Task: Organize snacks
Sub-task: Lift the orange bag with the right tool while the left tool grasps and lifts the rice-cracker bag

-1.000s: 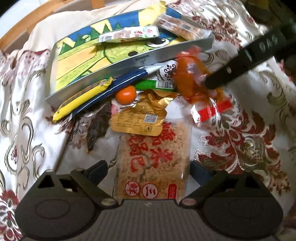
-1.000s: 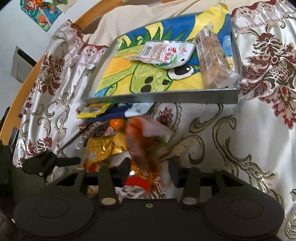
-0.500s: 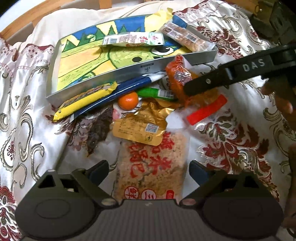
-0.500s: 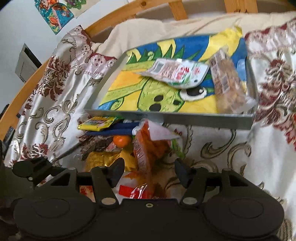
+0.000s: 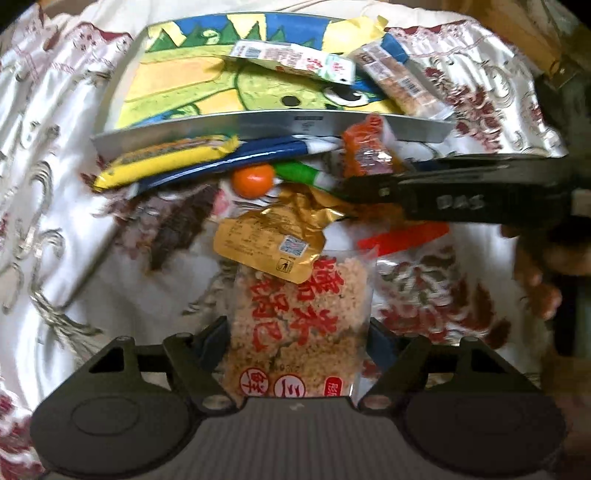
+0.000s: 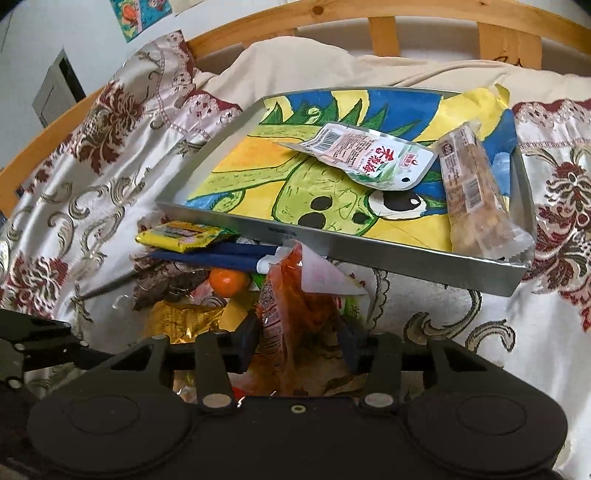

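Observation:
A clear rice cracker pack (image 5: 303,306) with red characters lies on the patterned cloth between the jaws of my left gripper (image 5: 297,332). Those jaws are closing, and the pads stand right at the pack's sides without squeezing it. My right gripper (image 6: 299,325) is closing on an orange snack bag (image 6: 291,314) that stands upright between its pads, just before the metal tray (image 6: 369,251). One of its fingers (image 5: 424,192) reaches in from the right beside that orange snack bag (image 5: 365,155). In the tray lie a white pouch (image 6: 369,155) and a long clear bar (image 6: 472,192).
Loose snacks crowd the tray's near rim (image 5: 258,127): a yellow bar (image 5: 162,162), a blue packet (image 5: 240,158), a small orange (image 5: 253,180), a green packet (image 5: 299,171), a gold pouch (image 5: 266,240). A hand (image 5: 535,280) is at the right. A wooden bed rail (image 6: 295,22) runs behind.
The left jaws have narrowed around the rice cracker pack and that view has rolled. The right jaws widened, then narrowed on the orange bag, and the right gripper slid further in over the pile.

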`<state>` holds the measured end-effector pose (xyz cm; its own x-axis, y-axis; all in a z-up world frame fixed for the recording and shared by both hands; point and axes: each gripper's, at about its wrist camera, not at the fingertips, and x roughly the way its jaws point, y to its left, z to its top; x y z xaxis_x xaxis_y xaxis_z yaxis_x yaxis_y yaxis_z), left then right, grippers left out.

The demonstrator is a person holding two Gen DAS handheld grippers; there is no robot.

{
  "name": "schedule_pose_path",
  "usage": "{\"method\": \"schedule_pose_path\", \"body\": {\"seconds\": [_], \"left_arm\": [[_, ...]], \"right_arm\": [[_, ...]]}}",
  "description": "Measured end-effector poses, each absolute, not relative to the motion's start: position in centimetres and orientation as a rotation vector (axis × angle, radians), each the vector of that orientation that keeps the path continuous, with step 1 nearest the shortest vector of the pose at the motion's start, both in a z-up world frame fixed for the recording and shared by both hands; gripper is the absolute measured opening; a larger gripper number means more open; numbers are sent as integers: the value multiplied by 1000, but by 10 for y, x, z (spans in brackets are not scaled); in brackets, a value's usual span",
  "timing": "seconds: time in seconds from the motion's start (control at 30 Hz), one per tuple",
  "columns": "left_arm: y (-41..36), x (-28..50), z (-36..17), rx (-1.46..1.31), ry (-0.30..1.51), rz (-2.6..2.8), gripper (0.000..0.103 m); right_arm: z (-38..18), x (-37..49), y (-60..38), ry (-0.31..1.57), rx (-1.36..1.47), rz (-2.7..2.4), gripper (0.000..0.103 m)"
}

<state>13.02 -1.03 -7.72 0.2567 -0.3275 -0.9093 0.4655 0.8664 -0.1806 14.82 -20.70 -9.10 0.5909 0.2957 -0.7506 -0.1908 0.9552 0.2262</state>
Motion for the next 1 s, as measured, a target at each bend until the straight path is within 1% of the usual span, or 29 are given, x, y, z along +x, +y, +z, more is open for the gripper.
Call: {"method": "schedule_pose_path", "body": {"seconds": [0.13, 0.2, 0.27, 0.53, 0.8, 1.0], "left_arm": [[-11, 131, -79, 96, 1214, -534, 80], [-10, 133, -79, 81, 1218, -528, 80], [-9, 134, -80, 72, 1221, -525, 80], [-8, 133, -79, 45, 1230, -532, 80], [-18, 121, -74, 46, 1238, -623, 78], [-29, 109, -66, 31, 1213, -731, 78]], "right_arm": [[-93, 150, -206, 883, 131, 289, 49], [-95, 153, -204, 885, 130, 288, 48], [-97, 155, -202, 894, 124, 283, 45], [-87, 150, -199, 924, 91, 262, 43], [-62, 128, -219, 925, 105, 245, 43], [-29, 105, -243, 827, 159, 217, 43]]}}
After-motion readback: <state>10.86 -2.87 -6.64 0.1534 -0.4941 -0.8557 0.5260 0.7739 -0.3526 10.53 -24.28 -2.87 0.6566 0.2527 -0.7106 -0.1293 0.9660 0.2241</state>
